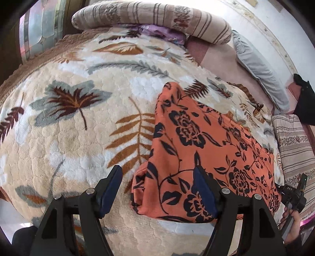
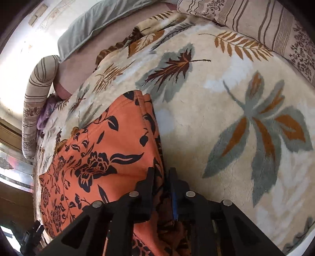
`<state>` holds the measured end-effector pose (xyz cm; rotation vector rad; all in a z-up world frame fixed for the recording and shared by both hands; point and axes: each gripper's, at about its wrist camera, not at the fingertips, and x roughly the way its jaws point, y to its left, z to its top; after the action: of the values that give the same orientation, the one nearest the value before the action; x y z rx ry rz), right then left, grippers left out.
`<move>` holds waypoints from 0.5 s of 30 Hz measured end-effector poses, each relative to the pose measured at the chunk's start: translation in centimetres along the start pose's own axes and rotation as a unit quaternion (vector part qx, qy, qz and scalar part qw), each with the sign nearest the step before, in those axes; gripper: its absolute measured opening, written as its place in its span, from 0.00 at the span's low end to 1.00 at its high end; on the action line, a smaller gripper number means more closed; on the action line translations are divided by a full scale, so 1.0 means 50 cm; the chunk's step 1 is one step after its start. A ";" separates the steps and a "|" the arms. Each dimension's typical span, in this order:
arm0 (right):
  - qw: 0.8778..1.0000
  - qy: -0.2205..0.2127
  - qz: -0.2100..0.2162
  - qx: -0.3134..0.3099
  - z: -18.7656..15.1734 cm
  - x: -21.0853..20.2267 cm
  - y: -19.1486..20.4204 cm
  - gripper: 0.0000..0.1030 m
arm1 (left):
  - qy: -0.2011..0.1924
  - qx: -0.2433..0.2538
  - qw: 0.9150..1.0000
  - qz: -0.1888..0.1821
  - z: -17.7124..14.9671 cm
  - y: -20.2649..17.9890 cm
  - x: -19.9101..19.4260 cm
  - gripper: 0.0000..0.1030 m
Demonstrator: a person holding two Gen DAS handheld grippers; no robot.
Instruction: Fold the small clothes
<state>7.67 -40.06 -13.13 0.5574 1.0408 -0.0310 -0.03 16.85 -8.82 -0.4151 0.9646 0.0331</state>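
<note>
An orange garment with black flower print (image 1: 198, 145) lies folded on a cream leaf-patterned blanket (image 1: 78, 128). My left gripper (image 1: 157, 173) is open above the garment's near left corner, its right finger over the cloth and its left finger over the blanket. In the right wrist view my right gripper (image 2: 161, 175) is shut on the right edge of the orange garment (image 2: 102, 153), with folded layers pinched between its fingers. The right gripper also shows at the right edge of the left wrist view (image 1: 295, 195), held by a hand.
Striped rolled quilts lie at the blanket's far side (image 1: 153, 17) and right side (image 1: 295, 149). A grey pillow (image 1: 258, 69) lies along the wall. A purple cloth (image 1: 157, 32) sits under the far quilt. The blanket (image 2: 236, 118) spreads right of the garment.
</note>
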 end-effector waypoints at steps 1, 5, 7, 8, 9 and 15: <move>1.000 0.004 -0.003 -0.011 0.002 -0.005 0.006 0.17 | -0.005 0.008 1.000 0.002 0.002 -0.006 -0.002 0.73; 0.999 -0.031 -0.007 -0.035 0.023 -0.055 0.038 0.18 | 0.022 0.034 0.999 0.019 0.010 -0.027 0.042 0.74; 0.998 -0.049 0.023 -0.032 0.038 -0.076 0.056 0.18 | 0.082 0.071 0.992 0.067 -0.005 -0.031 0.112 0.75; 0.997 -0.050 0.047 -0.034 0.047 -0.078 0.067 0.18 | 0.065 0.076 0.993 0.068 -0.009 -0.030 0.114 0.76; 0.996 -0.043 0.074 -0.036 0.054 -0.076 0.081 0.18 | 0.056 0.078 0.993 0.069 -0.009 -0.033 0.104 0.75; 0.974 0.065 0.213 -0.049 0.100 0.037 0.124 0.43 | 0.025 0.103 0.993 0.058 0.004 -0.050 0.041 0.75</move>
<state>14.42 -36.52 -10.14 0.6899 1.0254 0.4371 1.85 14.32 -9.53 -0.1709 1.0295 0.0282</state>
